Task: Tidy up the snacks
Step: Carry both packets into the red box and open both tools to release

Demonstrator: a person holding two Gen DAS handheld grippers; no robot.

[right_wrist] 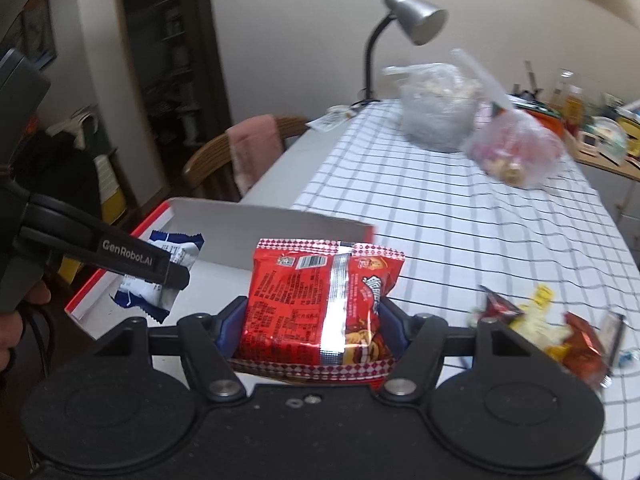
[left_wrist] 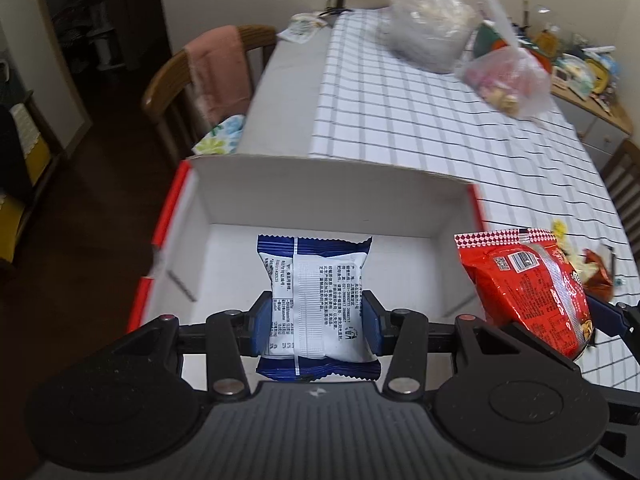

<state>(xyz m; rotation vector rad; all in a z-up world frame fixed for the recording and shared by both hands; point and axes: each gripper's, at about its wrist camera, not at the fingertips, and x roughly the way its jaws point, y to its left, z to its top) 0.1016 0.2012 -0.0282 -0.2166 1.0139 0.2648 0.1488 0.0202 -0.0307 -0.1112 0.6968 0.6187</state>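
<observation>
Our left gripper is clenched on a blue-and-white snack packet, its blue pads pressing both sides of the pack, printed back facing us. We hold it above the open white box with red outer sides, which sits at the near left end of the table; in the left wrist view the packet hangs over the box's white floor.

Our right gripper grips a red snack bag the same way, pads on either side, the silver seam and barcode turned toward us. In the right wrist view this bag is just right of the box's right wall, above the checked tablecloth; in the left wrist view the same red bag shows beside the box on the right.

To the near right of the red bag, a few small loose snacks lie on the cloth, yellow and red-brown wrappers together. Farther along the table stand two clear plastic bags, the nearer one holding pinkish contents. A grey desk lamp stands at the far end. A wooden chair with a pink cloth over its back is at the table's left side.
</observation>
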